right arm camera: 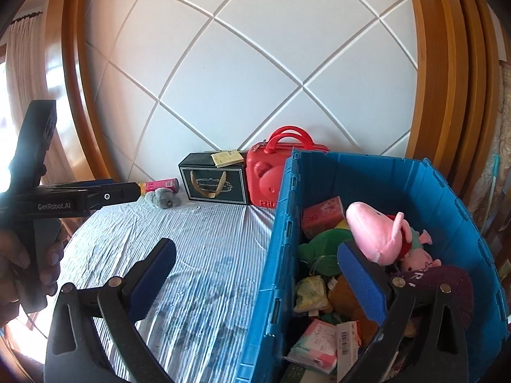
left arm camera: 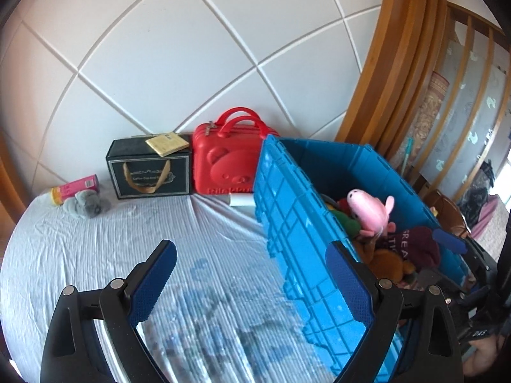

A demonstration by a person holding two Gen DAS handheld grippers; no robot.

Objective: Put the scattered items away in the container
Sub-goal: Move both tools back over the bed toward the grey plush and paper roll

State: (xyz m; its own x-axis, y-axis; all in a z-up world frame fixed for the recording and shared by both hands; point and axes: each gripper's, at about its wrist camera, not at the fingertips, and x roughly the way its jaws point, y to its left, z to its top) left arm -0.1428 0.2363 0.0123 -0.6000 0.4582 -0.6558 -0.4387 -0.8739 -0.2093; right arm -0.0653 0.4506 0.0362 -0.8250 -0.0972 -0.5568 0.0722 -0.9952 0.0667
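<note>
Both the left gripper (left arm camera: 250,282) and right gripper (right arm camera: 255,282) were held apart and empty beside the blue crate (right arm camera: 415,188), where toys were piled, while a grey plush (right arm camera: 162,198) was left well left of it.

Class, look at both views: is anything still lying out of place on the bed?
Yes. A grey plush toy and a pink tube still lie loose by the headboard, outside the blue crate that holds the other items.
</note>
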